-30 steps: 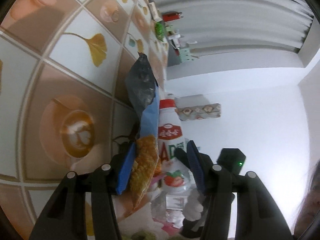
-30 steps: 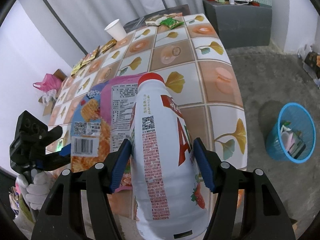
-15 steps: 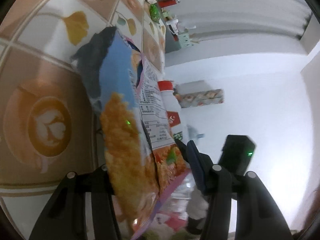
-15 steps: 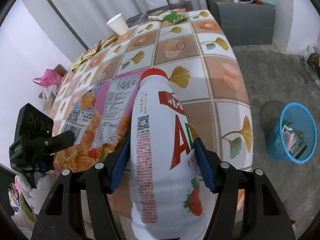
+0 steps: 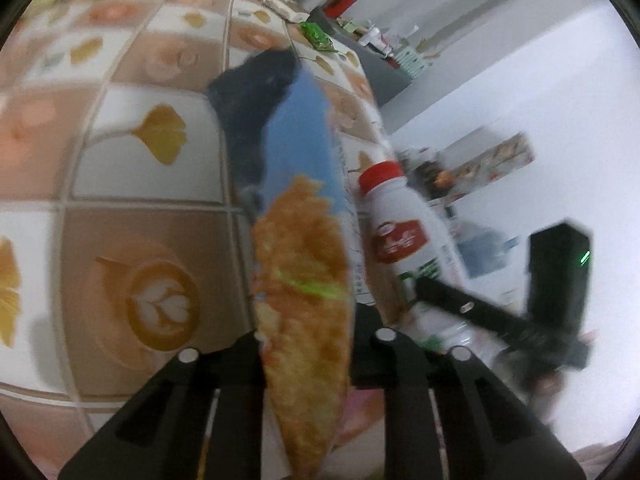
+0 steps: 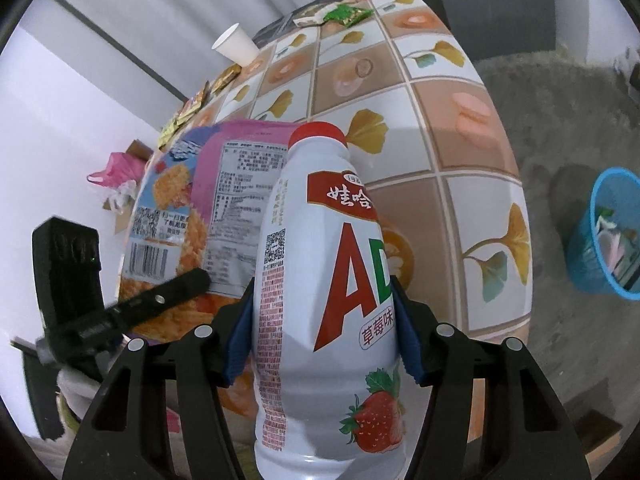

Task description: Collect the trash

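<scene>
A blue and orange snack bag point(image 5: 300, 280) stands on edge between the fingers of my left gripper point(image 5: 308, 336). The jaws are closing and sit tight against the bag's lower part. In the right wrist view the same bag point(image 6: 172, 220) shows its printed back, with one black finger point(image 6: 172, 294) of the left gripper across it. My right gripper point(image 6: 324, 320) is shut on a white strawberry drink bottle point(image 6: 328, 280) with a red cap, its blue pads pressing both sides. The bottle point(image 5: 400, 240) also shows to the right of the bag.
The tiled table point(image 6: 460, 160) carries a paper cup point(image 6: 236, 44), a green wrapper point(image 6: 344, 14) and several small packets point(image 6: 192, 104) along its far edge. A blue bin point(image 6: 604, 240) with trash stands on the floor at right. A pink bag point(image 6: 116, 168) lies on the floor at left.
The left jaws have narrowed onto the snack bag, and the left view has rolled and shifted over the table. The right gripper still holds the bottle in nearly the same place.
</scene>
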Demonstrator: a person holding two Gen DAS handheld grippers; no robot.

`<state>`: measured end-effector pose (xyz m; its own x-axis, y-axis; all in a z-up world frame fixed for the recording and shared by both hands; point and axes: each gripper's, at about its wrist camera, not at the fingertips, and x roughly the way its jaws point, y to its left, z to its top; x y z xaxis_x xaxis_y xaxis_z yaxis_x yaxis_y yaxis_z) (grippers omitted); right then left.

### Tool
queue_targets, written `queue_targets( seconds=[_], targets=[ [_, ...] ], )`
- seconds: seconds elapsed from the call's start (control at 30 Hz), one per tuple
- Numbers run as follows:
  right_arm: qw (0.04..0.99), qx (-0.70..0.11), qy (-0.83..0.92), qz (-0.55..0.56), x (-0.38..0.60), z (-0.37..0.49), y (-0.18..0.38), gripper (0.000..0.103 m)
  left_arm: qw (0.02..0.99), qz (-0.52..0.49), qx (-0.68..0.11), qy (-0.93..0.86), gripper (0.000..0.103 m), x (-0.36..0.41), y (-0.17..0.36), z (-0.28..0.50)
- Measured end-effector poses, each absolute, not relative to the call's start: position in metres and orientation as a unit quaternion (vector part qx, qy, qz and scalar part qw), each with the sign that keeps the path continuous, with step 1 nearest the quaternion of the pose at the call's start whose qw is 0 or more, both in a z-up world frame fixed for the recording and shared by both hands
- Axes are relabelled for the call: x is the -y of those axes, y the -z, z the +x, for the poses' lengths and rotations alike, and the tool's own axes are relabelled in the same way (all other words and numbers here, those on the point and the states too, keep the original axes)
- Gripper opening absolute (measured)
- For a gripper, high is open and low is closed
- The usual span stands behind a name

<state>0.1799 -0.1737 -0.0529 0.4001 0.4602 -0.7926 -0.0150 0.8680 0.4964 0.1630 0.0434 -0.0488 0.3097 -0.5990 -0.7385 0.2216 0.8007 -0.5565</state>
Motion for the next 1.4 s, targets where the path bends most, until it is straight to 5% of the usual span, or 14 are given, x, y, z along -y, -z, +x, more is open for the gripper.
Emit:
queue_targets(
  seconds=[0.47, 1.4],
  targets=[
    [0.791, -0.538, -0.153, 0.248, 0.185, 0.187, 0.053, 0.059, 0.85, 0.023, -0.484, 0.206, 0.009, -0.001, 0.02, 0.134],
    [0.792, -0.529, -0.134, 0.273, 0.193, 0.188, 0.056, 0.057, 0.869, 0.083, -0.453, 0.183, 0.009, 0.024, 0.008, 0.114]
  ],
)
